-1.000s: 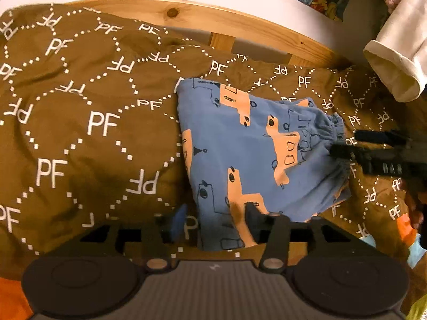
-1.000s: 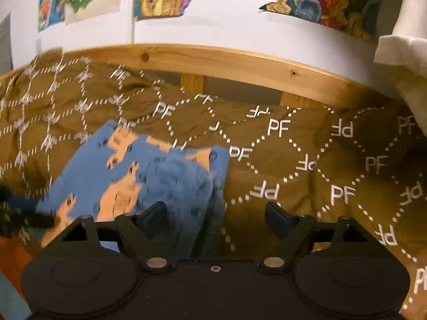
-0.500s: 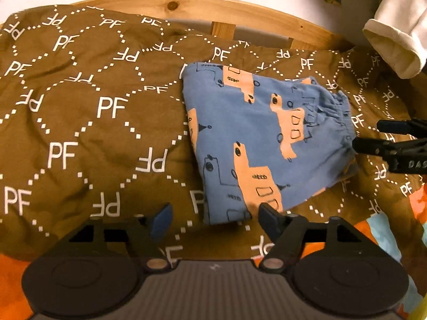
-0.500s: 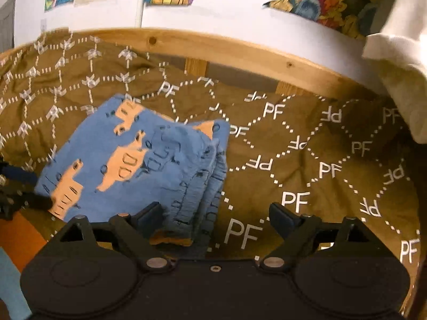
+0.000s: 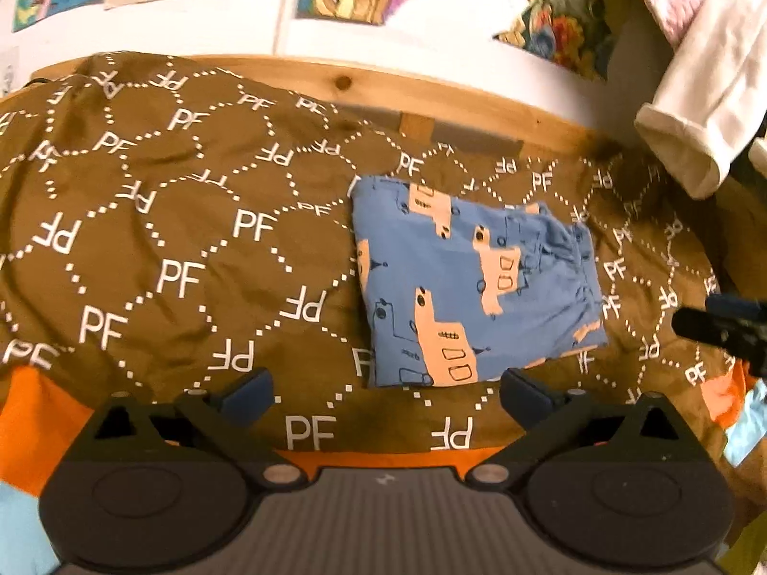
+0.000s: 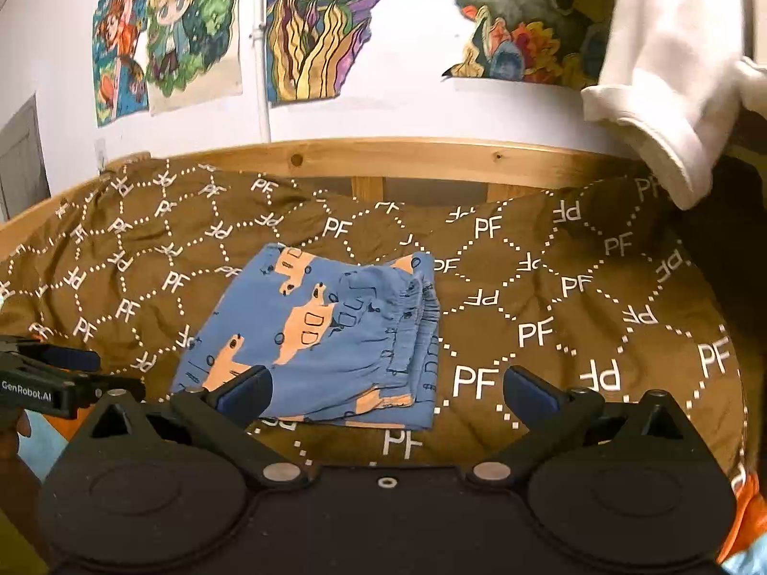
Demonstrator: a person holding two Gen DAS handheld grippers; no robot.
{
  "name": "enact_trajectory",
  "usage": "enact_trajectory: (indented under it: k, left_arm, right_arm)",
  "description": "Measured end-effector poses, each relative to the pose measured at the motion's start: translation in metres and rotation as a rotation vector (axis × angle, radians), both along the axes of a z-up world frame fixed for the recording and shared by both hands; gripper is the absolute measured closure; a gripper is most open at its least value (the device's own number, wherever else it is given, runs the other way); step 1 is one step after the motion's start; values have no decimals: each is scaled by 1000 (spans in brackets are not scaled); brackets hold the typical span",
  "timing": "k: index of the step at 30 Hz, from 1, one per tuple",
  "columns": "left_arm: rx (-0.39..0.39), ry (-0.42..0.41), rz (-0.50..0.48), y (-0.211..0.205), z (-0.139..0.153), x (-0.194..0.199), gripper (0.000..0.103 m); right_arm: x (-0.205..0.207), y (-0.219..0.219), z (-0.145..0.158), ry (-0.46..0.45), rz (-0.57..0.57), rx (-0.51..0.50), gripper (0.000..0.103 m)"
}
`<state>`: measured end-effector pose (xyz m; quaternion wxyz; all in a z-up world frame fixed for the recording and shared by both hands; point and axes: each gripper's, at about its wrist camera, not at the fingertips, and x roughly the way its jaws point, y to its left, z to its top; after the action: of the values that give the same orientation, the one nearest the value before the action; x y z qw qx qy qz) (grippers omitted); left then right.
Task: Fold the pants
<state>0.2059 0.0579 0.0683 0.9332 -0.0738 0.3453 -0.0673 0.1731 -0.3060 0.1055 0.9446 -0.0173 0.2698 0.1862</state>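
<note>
The blue pants (image 5: 470,282) with orange truck prints lie folded in a compact rectangle on the brown "PF" blanket (image 5: 182,249). They also show in the right wrist view (image 6: 326,335), waistband at their right side. My left gripper (image 5: 386,390) is open and empty, just short of the pants' near edge. My right gripper (image 6: 386,385) is open and empty, above the pants' near right corner. The right gripper shows at the right edge of the left wrist view (image 5: 719,326); the left gripper shows at the left edge of the right wrist view (image 6: 48,373).
A wooden bed rail (image 6: 431,158) runs along the back under a wall with colourful posters (image 6: 307,24). White garments (image 6: 671,96) hang at the upper right. An orange sheet edge (image 5: 33,412) shows at the near left.
Both grippers have let go of the pants, opened wide and pulled back toward me. The folded pants now lie flat and free on the blanket.
</note>
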Motion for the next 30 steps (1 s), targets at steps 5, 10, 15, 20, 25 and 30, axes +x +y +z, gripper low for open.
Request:
enact_trajectory:
  k: [5, 10, 15, 20, 25, 30]
  left_arm:
    - [-19, -27, 32, 1, 2, -13, 0]
    - [29, -65, 39, 0, -3, -28, 0]
    - [53, -106, 50, 0, -13, -46, 0]
    - [125, -137, 41, -2, -27, -67, 0]
    - [174, -135, 31, -6, -37, -79, 0]
    - [173, -128, 28, -8, -41, -82, 0]
  right_arm:
    - [-22, -3, -9, 2, -35, 38, 1]
    - [-42, -2, -22, 29, -43, 43, 1]
    - [-59, 2, -31, 34, -34, 42, 1]
    - [-71, 4, -39, 22, -37, 32, 1]
    - [-75, 4, -47, 50, -37, 14, 1]
    - [-76, 4, -52, 68, -20, 12, 1]
